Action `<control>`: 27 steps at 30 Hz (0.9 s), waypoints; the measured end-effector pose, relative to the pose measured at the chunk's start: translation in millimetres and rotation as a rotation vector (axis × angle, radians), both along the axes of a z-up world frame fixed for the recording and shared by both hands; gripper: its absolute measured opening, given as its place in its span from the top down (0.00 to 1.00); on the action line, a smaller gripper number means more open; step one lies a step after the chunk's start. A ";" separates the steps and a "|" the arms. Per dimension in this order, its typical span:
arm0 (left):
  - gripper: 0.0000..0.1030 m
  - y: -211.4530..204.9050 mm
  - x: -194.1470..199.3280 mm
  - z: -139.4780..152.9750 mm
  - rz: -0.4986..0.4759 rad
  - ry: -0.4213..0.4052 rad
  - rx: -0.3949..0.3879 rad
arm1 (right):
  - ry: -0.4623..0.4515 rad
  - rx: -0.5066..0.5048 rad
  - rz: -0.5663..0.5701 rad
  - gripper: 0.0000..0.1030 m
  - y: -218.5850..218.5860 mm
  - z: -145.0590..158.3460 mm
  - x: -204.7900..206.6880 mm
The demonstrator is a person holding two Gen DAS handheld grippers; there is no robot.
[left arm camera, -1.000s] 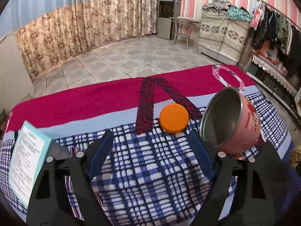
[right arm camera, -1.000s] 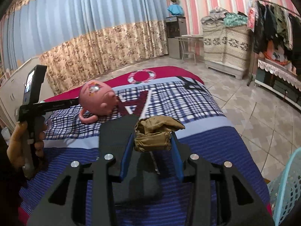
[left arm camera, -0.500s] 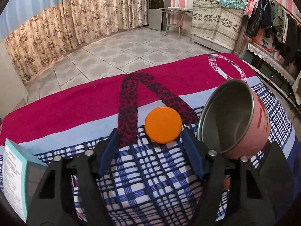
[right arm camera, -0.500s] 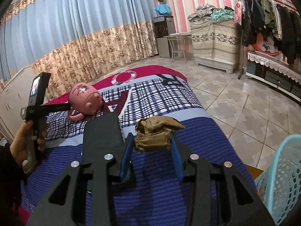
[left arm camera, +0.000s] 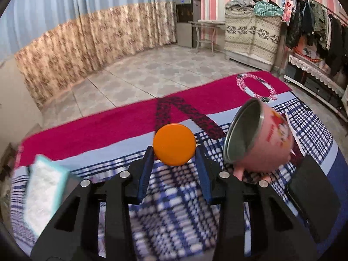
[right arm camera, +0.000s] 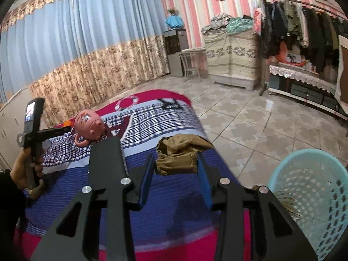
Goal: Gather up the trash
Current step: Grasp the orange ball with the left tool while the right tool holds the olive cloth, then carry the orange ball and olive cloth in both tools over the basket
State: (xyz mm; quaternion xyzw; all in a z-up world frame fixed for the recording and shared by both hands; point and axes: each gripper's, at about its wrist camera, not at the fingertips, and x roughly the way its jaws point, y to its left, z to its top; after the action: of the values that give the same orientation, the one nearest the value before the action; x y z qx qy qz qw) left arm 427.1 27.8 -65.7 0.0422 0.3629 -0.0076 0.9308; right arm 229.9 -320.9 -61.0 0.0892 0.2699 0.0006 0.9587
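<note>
Starting at my far left, the teal-edged white box [left arm camera: 46, 187] lies on the checked cloth of the surface [left arm camera: 104, 130], blurred, just outside the left finger of my left hand-held gripper [left arm camera: 174, 158]. That hand-held gripper has closed to a narrow gap around the orange lid [left arm camera: 174, 144]: the lid sits right at the fingertips, its lower edge between the two blue pads [left arm camera: 145, 174], which meet its sides, so I am gripping it. Just right of the lid, outside my right finger, the pink metal cup [left arm camera: 258, 137] lies tipped on its side with its steel mouth turned toward me, resting on the cloth. Farther right a flat black object [left arm camera: 311, 198] lies on the blue band of the cloth. In my right wrist view, my own left hand [right arm camera: 24, 171] shows at the far left holding its tool, with the pink cup [right arm camera: 89, 125] beside its tip. The black flat object [right arm camera: 106, 165] stretches along the cloth just left of my right hand-held gripper [right arm camera: 176, 167]. That hand-held gripper is partly closed on the crumpled brown paper [right arm camera: 180, 154], which is pinched between the pads at the fingertips and bulges out ahead of them, near the right edge of the surface. At the far right, below the surface edge, stands the light blue mesh basket [right arm camera: 311, 193] on the tiled floor [right arm camera: 261, 117], well apart from the paper.
</note>
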 end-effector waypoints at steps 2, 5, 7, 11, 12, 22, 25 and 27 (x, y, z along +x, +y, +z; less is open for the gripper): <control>0.63 -0.9 -18.4 11.1 0.004 -0.026 0.009 | -0.007 -0.001 -0.017 0.62 -9.8 2.6 -10.3; 0.63 -5.8 -47.2 26.5 0.011 -0.067 0.027 | -0.016 -0.008 -0.043 0.62 -25.7 5.5 -25.1; 0.63 -8.5 -63.5 34.0 0.009 -0.084 0.023 | -0.025 -0.017 -0.061 0.62 -35.3 9.4 -34.8; 0.63 -22.0 -98.8 46.2 0.004 -0.104 -0.009 | -0.042 -0.048 -0.093 0.62 -52.5 16.8 -54.4; 0.63 -25.7 -106.6 47.9 0.003 -0.112 -0.007 | -0.046 -0.051 -0.104 0.62 -58.9 19.7 -60.3; 0.63 -86.4 -163.0 71.5 -0.066 -0.171 -0.039 | -0.092 -0.057 -0.203 0.62 -104.3 35.5 -106.6; 0.63 -114.1 -173.8 74.3 -0.112 -0.180 -0.052 | -0.099 -0.065 -0.232 0.62 -117.4 37.2 -117.9; 0.63 -135.9 -180.8 74.6 -0.146 -0.187 -0.057 | -0.100 -0.069 -0.253 0.62 -127.2 36.0 -124.2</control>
State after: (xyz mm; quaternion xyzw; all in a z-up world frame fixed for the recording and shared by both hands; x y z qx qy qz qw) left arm 246.2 -108.1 9.0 0.0428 0.2703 -0.0818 0.9583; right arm 105.7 -448.1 -25.0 0.0893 0.2081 -0.1249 0.9660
